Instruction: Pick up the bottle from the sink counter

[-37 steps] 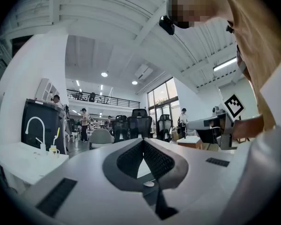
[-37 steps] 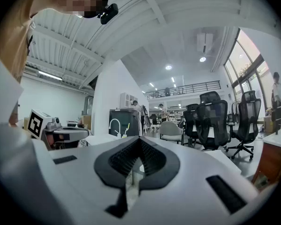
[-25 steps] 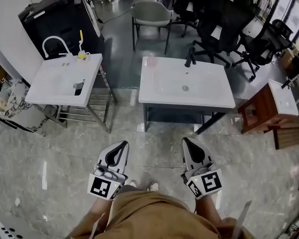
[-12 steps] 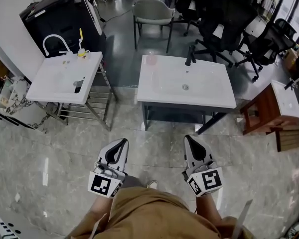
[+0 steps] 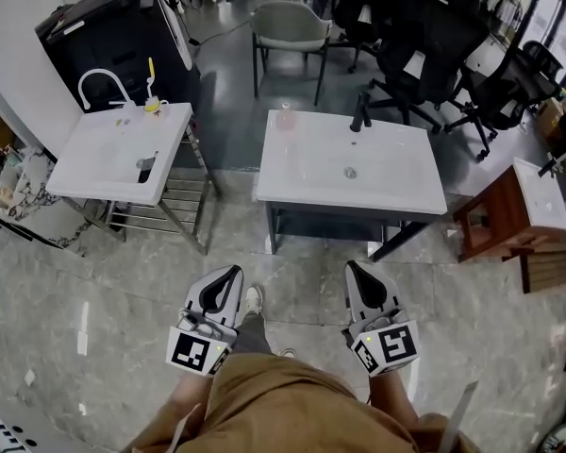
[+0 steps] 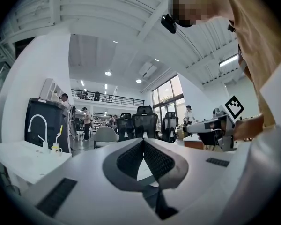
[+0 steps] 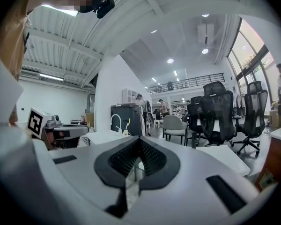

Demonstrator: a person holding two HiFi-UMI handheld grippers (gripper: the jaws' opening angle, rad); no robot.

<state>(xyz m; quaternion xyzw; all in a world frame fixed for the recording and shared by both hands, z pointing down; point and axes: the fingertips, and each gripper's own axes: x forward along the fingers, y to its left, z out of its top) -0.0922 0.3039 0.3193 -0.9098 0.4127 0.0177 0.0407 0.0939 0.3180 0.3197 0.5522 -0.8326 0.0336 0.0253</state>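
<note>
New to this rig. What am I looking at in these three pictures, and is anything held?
No robot: a person holds a two-jaw gripper in each hand. The head view looks down from a camera on the person's head, showing the left gripper and right gripper in front of the body. The other two pictures come from cameras riding on each gripper, looking along its jaws. Both grippers are shut and empty. Ahead stands a white sink counter with a black faucet and a small pinkish bottle at its far left corner, not yet picked up. A second sink stands to its left.
</note>
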